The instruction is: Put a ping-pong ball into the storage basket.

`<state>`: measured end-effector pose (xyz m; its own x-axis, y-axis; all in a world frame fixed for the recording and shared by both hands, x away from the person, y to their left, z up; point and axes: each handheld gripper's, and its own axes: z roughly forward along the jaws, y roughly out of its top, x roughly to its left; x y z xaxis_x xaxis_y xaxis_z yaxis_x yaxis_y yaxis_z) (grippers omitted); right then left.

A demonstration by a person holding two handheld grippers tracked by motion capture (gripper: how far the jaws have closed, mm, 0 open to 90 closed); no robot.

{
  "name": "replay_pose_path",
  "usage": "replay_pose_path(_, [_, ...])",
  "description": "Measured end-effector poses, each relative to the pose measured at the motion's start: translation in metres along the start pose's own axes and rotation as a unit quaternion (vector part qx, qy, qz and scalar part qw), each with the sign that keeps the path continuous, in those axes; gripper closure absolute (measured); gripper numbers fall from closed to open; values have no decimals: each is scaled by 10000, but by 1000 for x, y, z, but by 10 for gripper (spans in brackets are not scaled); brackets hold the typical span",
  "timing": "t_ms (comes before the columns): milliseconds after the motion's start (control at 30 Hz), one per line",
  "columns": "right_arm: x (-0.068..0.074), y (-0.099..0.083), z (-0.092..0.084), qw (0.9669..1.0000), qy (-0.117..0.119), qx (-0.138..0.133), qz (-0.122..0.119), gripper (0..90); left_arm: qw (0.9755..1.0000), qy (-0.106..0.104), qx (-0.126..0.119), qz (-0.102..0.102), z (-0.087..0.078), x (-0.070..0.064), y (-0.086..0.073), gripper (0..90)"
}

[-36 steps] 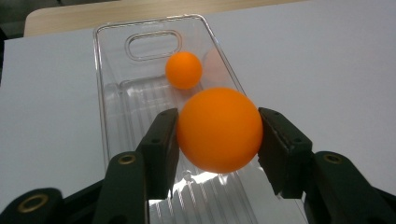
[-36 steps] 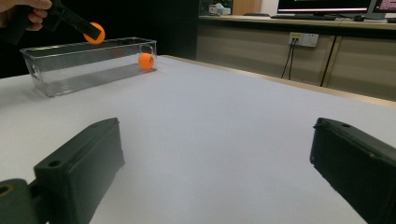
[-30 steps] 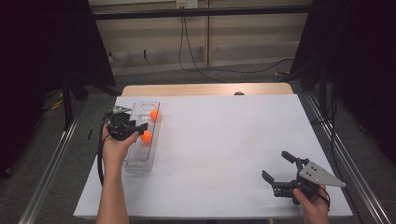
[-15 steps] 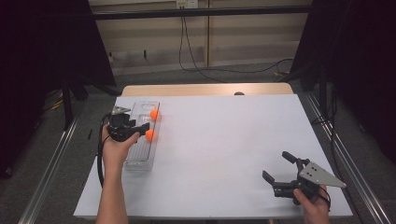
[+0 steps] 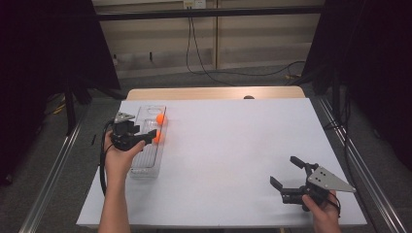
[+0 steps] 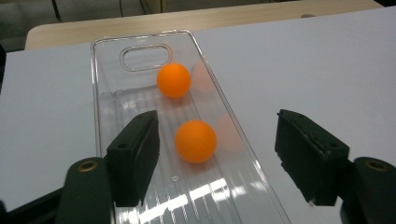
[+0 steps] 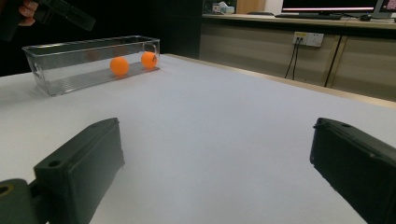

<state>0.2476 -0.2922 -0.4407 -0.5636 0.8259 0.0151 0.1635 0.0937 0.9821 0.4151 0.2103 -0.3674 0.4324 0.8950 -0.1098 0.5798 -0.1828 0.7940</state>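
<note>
Two orange balls lie in a clear plastic tray [image 5: 145, 169] at the table's left. The far ball [image 6: 173, 80] rests near the tray's handle slot. The near ball [image 6: 195, 141] sits on the ribbed floor. My left gripper [image 6: 217, 128] hovers over the tray [image 6: 107, 93]; its jaws have just been opening, and the near ball lies between them untouched. In the high view the left gripper [image 5: 145, 138] points at the near ball [image 5: 156, 137], with the far ball [image 5: 160, 118] beyond. My right gripper [image 5: 286, 171] stands open and empty at the front right.
The right gripper view looks low across the white table [image 7: 224, 107] to the tray [image 7: 51, 74] and both balls. A wooden strip [image 5: 214, 93] borders the table's far edge. Metal rails run along both sides.
The left gripper's jaws have spread apart above the tray, and the near ball now lies free on the tray floor. The right hand has kept still.
</note>
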Motion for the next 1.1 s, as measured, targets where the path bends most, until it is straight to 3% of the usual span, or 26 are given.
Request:
replay_pose_path(100, [0,0,-1,10000,9,-8,-21,21,10000,-33,-82,5,-1,-1,1,259])
replay_pose_path(367, [0,0,-3,10000,-17,-18,-34,21,9995,-124,-143,248,-5,-8,-1,180])
replay_pose_path(700, [-1,0,-9,9999,-98,-35,-7,21,9986,-260,-423,180,-14,-7,-13,110])
replay_pose_path(833, [0,-1,-7,10000,-80,-7,-22,21,9976,-430,-531,73,-17,-6,-19,104])
replay_pose_path(967, [0,-1,-8,10000,-87,-17,-10,21,9970,-476,-573,186,-21,-8,-24,89])
replay_pose_path(1100, [-1,-1,-8,10000,-95,-25,4,21,9953,-686,-652,213,-23,-10,-32,68])
